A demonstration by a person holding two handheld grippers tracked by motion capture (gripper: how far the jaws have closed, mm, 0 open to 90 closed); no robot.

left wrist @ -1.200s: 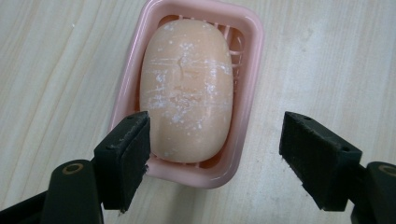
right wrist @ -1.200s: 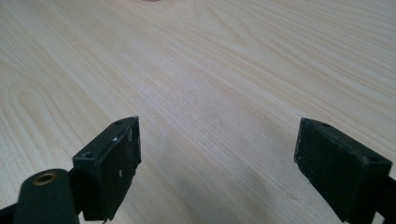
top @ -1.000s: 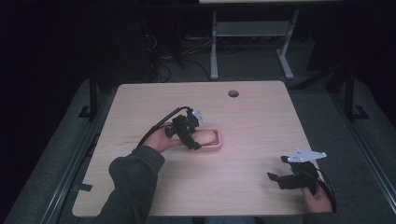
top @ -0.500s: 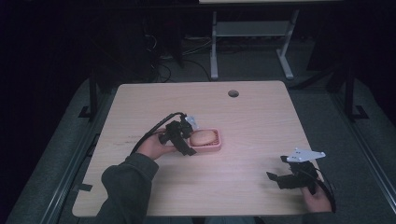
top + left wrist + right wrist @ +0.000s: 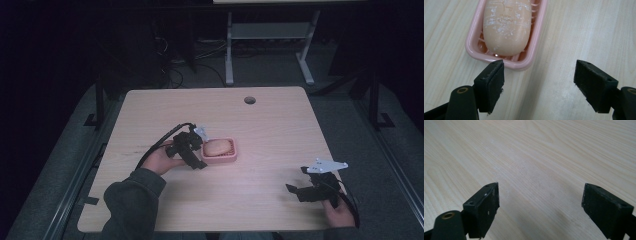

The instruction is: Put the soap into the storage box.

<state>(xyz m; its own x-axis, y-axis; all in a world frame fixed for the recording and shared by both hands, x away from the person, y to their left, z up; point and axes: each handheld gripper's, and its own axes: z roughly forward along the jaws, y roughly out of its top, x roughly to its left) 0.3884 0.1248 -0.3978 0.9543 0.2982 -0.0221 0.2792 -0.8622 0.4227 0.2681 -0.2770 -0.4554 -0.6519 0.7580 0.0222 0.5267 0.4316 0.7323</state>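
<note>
A pink soap dish [image 5: 220, 158] sits near the middle of the wooden table [image 5: 270, 130] with a peach bar of soap [image 5: 217, 148] lying in it. My left gripper [image 5: 199, 159] is just left of the dish, open, nothing between its jaws. In the left gripper view the dish [image 5: 531, 53] and soap [image 5: 506, 25] lie just beyond the gripper [image 5: 539, 82], with the dish's near end ahead of the left jaw. My right gripper [image 5: 296, 191] rests low near the front right of the table, open. Bare wood lies between that gripper's [image 5: 540, 207] jaws in the right gripper view.
A round cable hole [image 5: 249, 100] is in the table near its far edge. Behind the table stands a white metal frame [image 5: 265, 45] on a dark floor. Cables trail from both grippers.
My left gripper has drawn back toward the left of the dish and dropped lower, leaving the soap in the dish. The right gripper has stayed where it was.
</note>
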